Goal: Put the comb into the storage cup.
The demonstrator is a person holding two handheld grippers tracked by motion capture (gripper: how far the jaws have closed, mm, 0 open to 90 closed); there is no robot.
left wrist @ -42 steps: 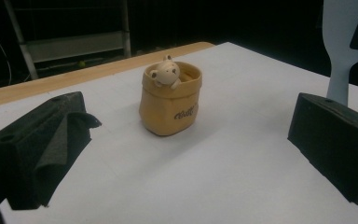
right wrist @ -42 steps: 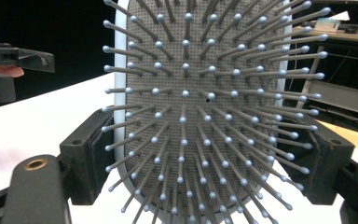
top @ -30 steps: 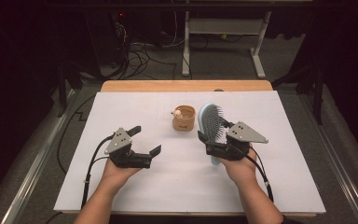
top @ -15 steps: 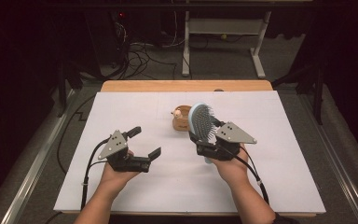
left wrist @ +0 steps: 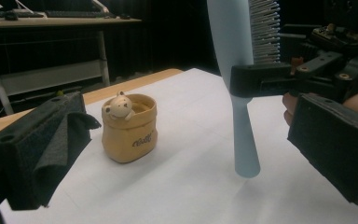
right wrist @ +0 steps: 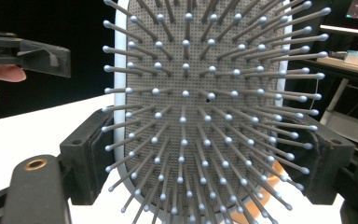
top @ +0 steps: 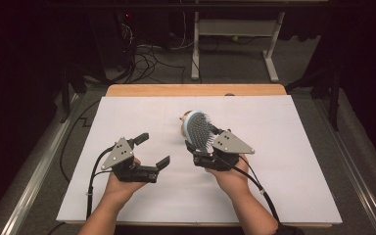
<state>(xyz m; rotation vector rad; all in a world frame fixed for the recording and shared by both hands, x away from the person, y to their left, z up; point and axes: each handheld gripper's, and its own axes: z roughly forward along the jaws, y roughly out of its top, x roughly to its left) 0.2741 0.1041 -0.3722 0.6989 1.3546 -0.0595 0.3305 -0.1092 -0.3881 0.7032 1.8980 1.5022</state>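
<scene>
In the lower centre of the high view, the left gripper (top: pixel 152 150) is held above the white table (top: pixel 293 186) with its jaws apart and nothing between them. Just right of it, the right gripper (top: pixel 199 148) is clamped on the light-blue hairbrush (top: pixel 199 131), which is lifted clear of the table, bristles toward the camera, handle end pointing down. Behind the brush head, near frame centre, a tan bear-faced cup (left wrist: pixel 129 127) stands upright on the table
</scene>
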